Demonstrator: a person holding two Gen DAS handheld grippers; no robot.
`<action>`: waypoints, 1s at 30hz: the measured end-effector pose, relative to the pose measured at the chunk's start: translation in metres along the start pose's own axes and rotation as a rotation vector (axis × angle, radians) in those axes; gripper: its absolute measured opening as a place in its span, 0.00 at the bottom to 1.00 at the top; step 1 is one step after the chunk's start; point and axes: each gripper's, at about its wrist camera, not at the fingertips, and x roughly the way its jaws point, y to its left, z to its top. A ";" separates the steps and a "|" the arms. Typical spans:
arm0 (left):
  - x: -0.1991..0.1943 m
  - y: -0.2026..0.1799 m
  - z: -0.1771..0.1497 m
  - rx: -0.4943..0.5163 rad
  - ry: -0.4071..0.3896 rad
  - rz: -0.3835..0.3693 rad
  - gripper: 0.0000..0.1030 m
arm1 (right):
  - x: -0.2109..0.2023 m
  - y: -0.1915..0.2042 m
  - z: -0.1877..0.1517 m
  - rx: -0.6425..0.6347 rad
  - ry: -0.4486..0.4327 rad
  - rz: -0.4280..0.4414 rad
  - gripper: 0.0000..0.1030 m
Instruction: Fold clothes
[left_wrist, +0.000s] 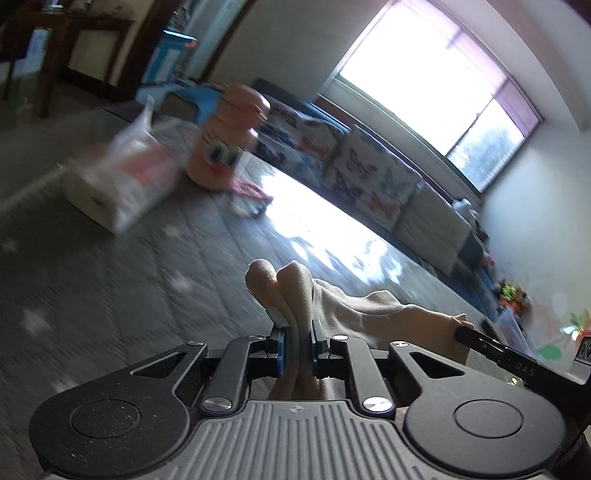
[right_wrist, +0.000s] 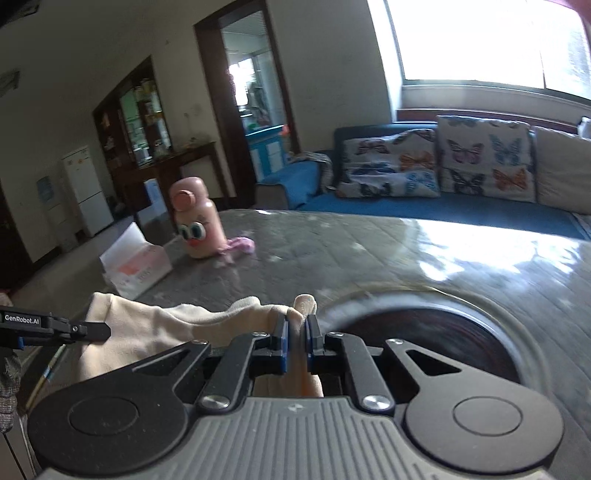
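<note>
A cream-coloured garment (left_wrist: 373, 314) hangs stretched between my two grippers above a grey quilted surface (left_wrist: 147, 266). In the left wrist view my left gripper (left_wrist: 297, 334) is shut on a bunched fold of it, and the cloth runs off to the right toward the other gripper's finger (left_wrist: 480, 341). In the right wrist view my right gripper (right_wrist: 296, 330) is shut on another edge of the cream garment (right_wrist: 162, 325), which spreads left to the left gripper's finger (right_wrist: 79, 329). Cloth tips poke up past both pairs of pads.
On the grey quilted surface (right_wrist: 369, 251) stand a pink bottle with cartoon eyes (right_wrist: 197, 221), a white tissue pack (right_wrist: 138, 267) and a small pink cloth (right_wrist: 240, 245). A round dark opening (right_wrist: 424, 332) lies just ahead of my right gripper. A blue sofa with butterfly cushions (right_wrist: 436, 162) lines the far side.
</note>
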 end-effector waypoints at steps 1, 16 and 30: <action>-0.001 0.004 0.005 -0.003 -0.009 0.012 0.14 | 0.008 0.004 0.003 -0.003 0.001 0.009 0.08; 0.029 0.055 0.023 -0.008 0.019 0.204 0.32 | 0.100 0.016 0.013 -0.017 0.094 -0.027 0.13; 0.091 0.008 0.028 0.074 0.081 0.102 0.30 | 0.145 0.054 0.012 -0.132 0.173 0.092 0.13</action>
